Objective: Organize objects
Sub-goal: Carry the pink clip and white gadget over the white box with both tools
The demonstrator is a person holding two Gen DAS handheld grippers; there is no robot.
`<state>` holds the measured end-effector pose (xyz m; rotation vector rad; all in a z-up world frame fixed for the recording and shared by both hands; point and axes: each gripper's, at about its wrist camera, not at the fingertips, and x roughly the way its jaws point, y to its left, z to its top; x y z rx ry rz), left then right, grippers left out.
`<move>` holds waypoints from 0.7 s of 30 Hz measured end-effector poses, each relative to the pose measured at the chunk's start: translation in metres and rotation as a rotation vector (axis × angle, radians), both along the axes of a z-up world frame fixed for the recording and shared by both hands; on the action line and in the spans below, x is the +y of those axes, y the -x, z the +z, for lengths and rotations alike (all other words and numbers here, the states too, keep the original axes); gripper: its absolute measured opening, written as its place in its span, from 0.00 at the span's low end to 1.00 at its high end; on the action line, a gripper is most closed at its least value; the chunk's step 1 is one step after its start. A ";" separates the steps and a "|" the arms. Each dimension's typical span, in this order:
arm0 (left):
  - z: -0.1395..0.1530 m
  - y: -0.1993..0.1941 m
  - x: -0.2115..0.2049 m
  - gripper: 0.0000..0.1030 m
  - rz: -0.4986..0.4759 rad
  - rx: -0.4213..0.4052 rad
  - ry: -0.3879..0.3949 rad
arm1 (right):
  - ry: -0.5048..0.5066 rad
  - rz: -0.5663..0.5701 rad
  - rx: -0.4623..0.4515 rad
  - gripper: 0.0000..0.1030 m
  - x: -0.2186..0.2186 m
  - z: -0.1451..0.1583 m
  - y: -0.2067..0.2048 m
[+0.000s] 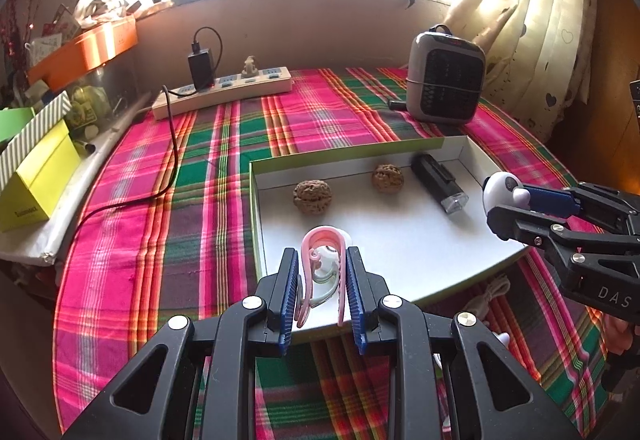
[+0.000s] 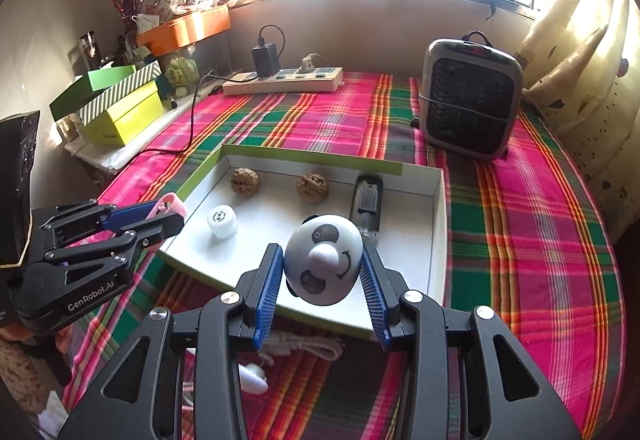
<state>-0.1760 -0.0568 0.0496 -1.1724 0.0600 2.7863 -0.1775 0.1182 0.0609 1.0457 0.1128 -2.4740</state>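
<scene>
— Two wrinkled walnuts [image 1: 312, 197] lie mid-frame in our white cardboard tray [image 1: 400, 240].
— Left gripper [image 1: 323, 292] clasps a pink clip [image 1: 322, 272]; right gripper [image 2: 323, 290] grasps the smooth panda ball [image 2: 325, 260].

Home room: plaid-clothed table [image 1: 224, 176], heart-print curtain [image 1: 540, 40], power strip [image 1: 224, 92], space heater [image 2: 472, 96], cluttered windowsill boxes [image 2: 120, 108].

A plaid cloth [image 1: 224, 176] covers the table. On it lie a shallow box [image 1: 400, 240] near the front edge, a power strip [image 1: 224, 92] along the back edge, and a heater [image 1: 446, 76] at the back right corner.
</scene>
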 end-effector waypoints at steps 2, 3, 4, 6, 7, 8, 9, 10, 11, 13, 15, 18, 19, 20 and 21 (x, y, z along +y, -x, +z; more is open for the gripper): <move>0.000 0.004 0.000 0.21 0.000 -0.001 0.000 | -0.004 0.009 -0.005 0.40 -0.004 -0.001 0.007; 0.000 0.007 0.001 0.21 -0.003 0.002 0.003 | -0.008 0.014 -0.009 0.40 -0.007 -0.002 0.010; -0.001 0.010 0.001 0.21 -0.003 0.001 0.005 | -0.010 0.020 -0.013 0.40 -0.009 -0.004 0.014; -0.004 0.018 0.001 0.21 0.001 -0.011 0.004 | -0.015 0.028 -0.026 0.40 -0.014 -0.007 0.023; -0.005 0.020 0.001 0.21 0.002 -0.013 0.004 | -0.019 0.031 -0.030 0.40 -0.016 -0.009 0.026; -0.005 0.023 0.001 0.21 0.000 -0.015 0.004 | -0.022 0.033 -0.034 0.40 -0.018 -0.011 0.029; -0.006 0.026 0.001 0.21 0.000 -0.018 0.006 | -0.026 0.034 -0.041 0.40 -0.020 -0.013 0.033; -0.007 0.028 0.002 0.21 -0.002 -0.018 0.006 | -0.027 0.035 -0.045 0.40 -0.021 -0.015 0.036; -0.007 0.030 0.002 0.21 -0.004 -0.019 0.006 | -0.028 0.035 -0.048 0.40 -0.022 -0.016 0.038; -0.009 0.035 0.002 0.21 -0.004 -0.025 0.004 | -0.029 0.039 -0.058 0.40 -0.025 -0.019 0.043; -0.011 0.040 0.002 0.21 -0.004 -0.030 0.002 | -0.035 0.044 -0.064 0.40 -0.029 -0.021 0.047; -0.013 0.047 0.001 0.21 0.000 -0.038 0.003 | -0.042 0.053 -0.071 0.40 -0.033 -0.024 0.053; -0.013 0.048 0.002 0.21 -0.002 -0.038 0.003 | -0.045 0.055 -0.073 0.40 -0.034 -0.024 0.055; -0.014 0.049 0.002 0.21 -0.004 -0.038 0.007 | -0.048 0.056 -0.075 0.40 -0.035 -0.025 0.057; -0.015 0.051 0.002 0.21 -0.002 -0.039 0.010 | -0.050 0.059 -0.078 0.40 -0.036 -0.026 0.058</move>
